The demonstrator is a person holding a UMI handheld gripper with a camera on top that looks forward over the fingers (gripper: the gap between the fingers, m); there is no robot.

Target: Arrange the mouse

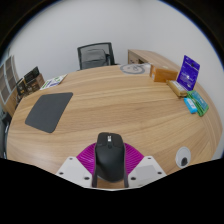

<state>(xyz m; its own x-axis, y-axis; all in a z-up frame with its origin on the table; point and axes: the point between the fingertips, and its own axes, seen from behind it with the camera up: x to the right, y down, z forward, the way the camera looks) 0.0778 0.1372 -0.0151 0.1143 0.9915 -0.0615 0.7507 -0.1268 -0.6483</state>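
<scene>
A black computer mouse (110, 155) sits between my gripper's (110, 165) two fingers, whose magenta pads (89, 158) press against both of its sides. The gripper is shut on the mouse, holding it above the near part of a round wooden table (115, 100). A dark grey mouse mat (50, 110) lies flat on the table, ahead and to the left of the fingers.
A black office chair (96, 54) stands beyond the table's far edge. A purple box (187, 72), a teal box (195, 104) and a cardboard box (163, 72) lie at the right. A small white round object (183, 156) sits near right. Papers (52, 81) lie far left.
</scene>
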